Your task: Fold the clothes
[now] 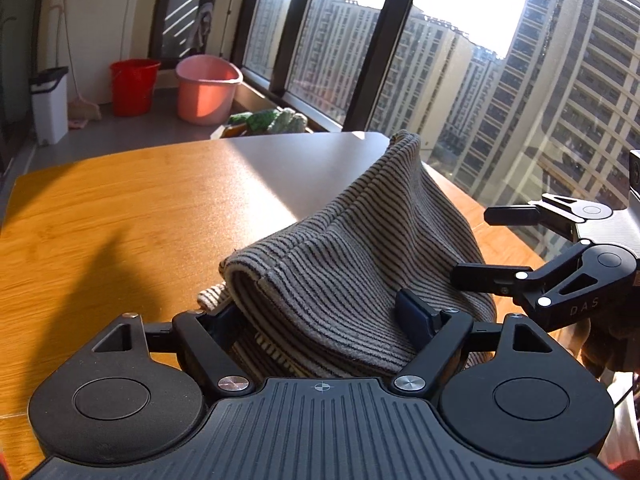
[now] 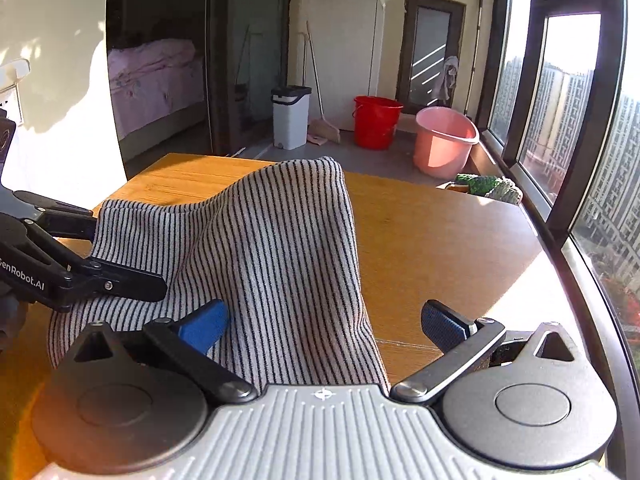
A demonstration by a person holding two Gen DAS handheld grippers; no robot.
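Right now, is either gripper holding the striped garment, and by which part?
Neither grips it, apparently. Both the left gripper and right gripper stand open astride the striped garment, pads not pinching.

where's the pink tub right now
In both wrist views the pink tub stands on the grey floor beyond the table, beside the red bucket, beneath the windows.

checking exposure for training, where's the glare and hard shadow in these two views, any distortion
Left wrist view: sky between the grey apartment towers is blown out, a glare band whitens the far wooden table, and a dark shadow falls at left. Right wrist view: sunlit white wall, window frames bowed by fisheye.
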